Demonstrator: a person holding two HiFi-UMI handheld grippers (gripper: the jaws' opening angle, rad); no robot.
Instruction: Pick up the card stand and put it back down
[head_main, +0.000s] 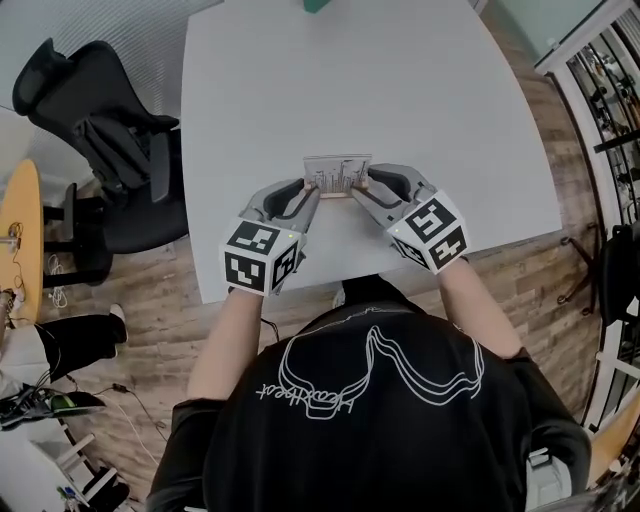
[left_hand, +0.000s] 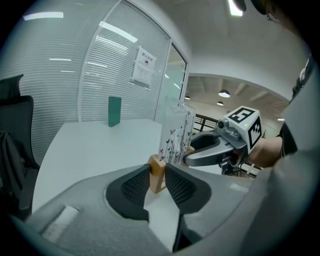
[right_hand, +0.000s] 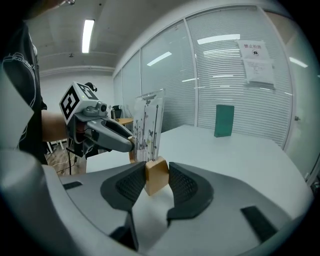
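Left gripper (head_main: 312, 192) jaws narrowed, clamped on card stand (head_main: 337, 174) wooden base, left end. Right gripper (head_main: 361, 189) likewise, right end.

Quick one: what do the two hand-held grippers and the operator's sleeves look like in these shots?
The left hand-held gripper and right hand-held gripper match: grey moulded shells tapering to two jaws, black textured pads, a black-and-white marker cube at each rear. No cables visible. Operator wears a black short-sleeved T-shirt with white line print.
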